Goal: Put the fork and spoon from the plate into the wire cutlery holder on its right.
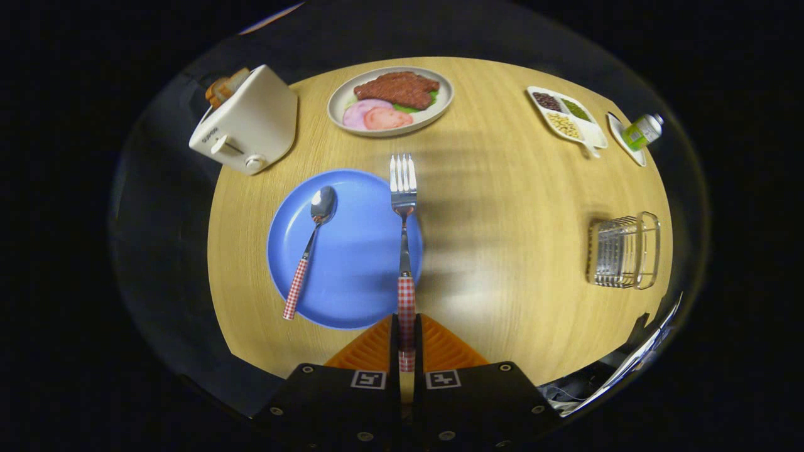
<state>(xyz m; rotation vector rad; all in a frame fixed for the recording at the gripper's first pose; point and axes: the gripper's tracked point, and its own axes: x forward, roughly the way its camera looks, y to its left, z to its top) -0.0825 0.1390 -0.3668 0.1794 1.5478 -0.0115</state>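
My gripper (406,342) is shut on the red-and-white checked handle of the fork (403,207), both fingers pressing on it. The fork points straight ahead, lifted above the right edge of the blue plate (352,263), its tines reaching past the plate's far rim. The spoon (311,248), with the same checked handle, lies on the left half of the plate, bowl away from me and handle end hanging over the near rim. The wire cutlery holder (623,251) stands far to the right, near the round wooden table's (502,188) edge.
A white toaster (248,122) with bread in it stands beyond the plate on the left. A plate of meat and ham slices (391,100) sits at the far middle. A divided dish of beans (565,116) and a small green bottle (642,130) are at the far right.
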